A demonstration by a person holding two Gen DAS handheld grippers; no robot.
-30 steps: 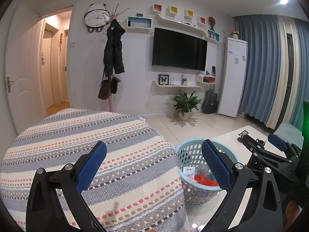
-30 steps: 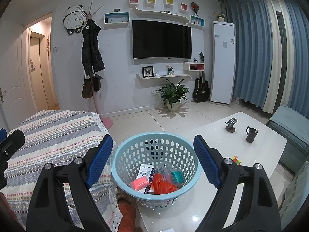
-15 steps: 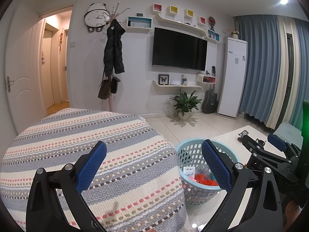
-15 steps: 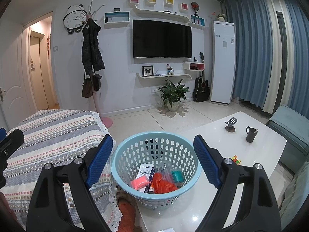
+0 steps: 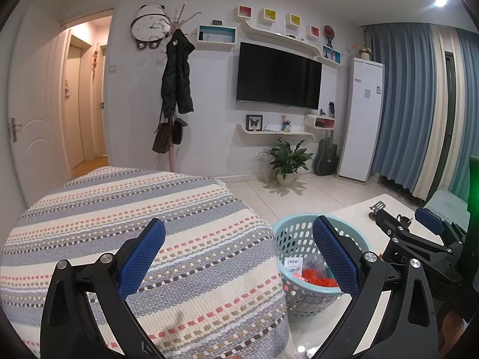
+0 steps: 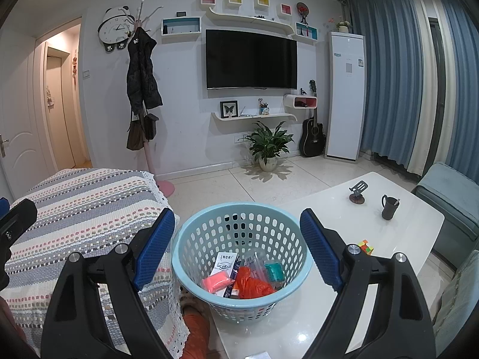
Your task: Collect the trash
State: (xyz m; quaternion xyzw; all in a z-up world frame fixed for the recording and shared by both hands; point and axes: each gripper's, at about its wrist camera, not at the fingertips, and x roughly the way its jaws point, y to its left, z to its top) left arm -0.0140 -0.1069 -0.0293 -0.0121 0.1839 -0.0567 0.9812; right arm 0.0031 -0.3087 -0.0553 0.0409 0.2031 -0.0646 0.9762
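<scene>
Both the left gripper (image 5: 238,254) and right gripper (image 6: 237,246) were released and empty, so next trash should be dropped squarely over the basket (image 6: 191,233).

White wall (image 6: 185,113), mounted television (image 6: 251,58), blue curtains (image 6: 386,83)

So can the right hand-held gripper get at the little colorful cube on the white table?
Probably yes. The right hand-held gripper is open and holds nothing, and the colorful cube sits in the open on the white table, just to the right of the blue basket, with nothing covering it.
</scene>
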